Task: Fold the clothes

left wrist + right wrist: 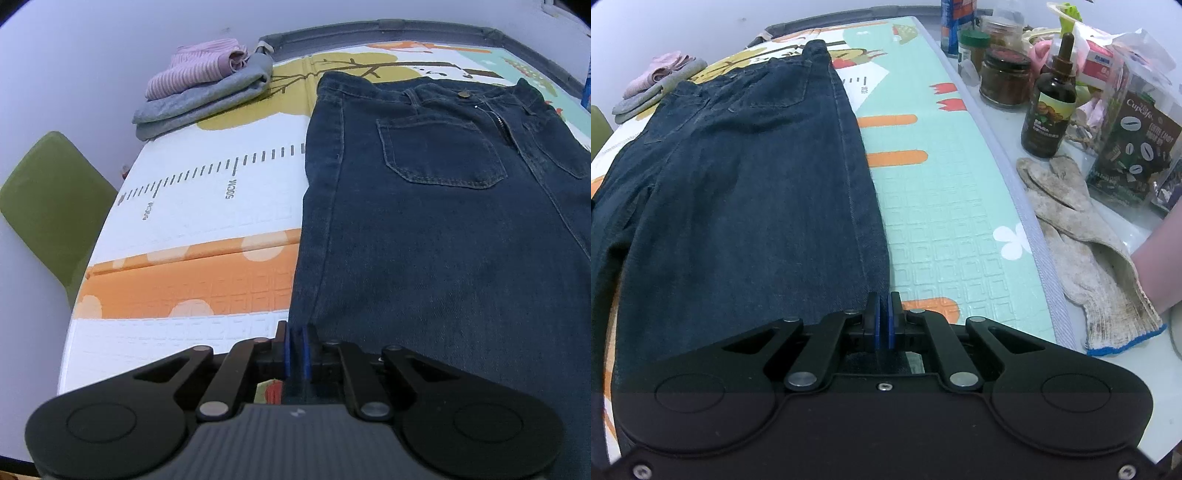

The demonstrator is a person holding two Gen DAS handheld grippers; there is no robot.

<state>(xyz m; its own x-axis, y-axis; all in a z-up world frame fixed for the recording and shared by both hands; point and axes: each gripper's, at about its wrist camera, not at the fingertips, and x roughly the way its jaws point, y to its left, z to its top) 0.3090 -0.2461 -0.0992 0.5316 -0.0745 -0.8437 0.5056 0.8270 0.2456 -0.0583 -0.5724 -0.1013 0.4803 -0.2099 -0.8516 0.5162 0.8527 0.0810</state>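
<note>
Left wrist view, left to right: green chair back [51,206] off the table edge. Printed foam mat [192,206] covers the table, ruler markings across its white band. Far left corner of the mat holds a stack of 2 folded garments: pink striped top [195,70] resting on a grey sweater [207,103]. Dark blue jeans [443,221] lie flat on the mat's right portion, waistband at the far end, back pocket and brass button facing up, legs running toward the camera.

Left gripper [296,350]: blue pads pressed together with a thin fold of denim between them, pinching the left edge of the near hem.

Right wrist view, left to right: same folded stack far left, small. Jeans fill the left half. Right gripper [884,321]: blue pads nearly closed, pinching the right edge of the near hem. Mint section of the mat bare beside it. Past the mat's right edge: soiled work gloves [1086,236], brown dropper bottle [1049,110], spice jar [1006,77], coffee candy bag [1134,147], more clutter behind. Part of a person's arm [1160,269] at the right margin.
</note>
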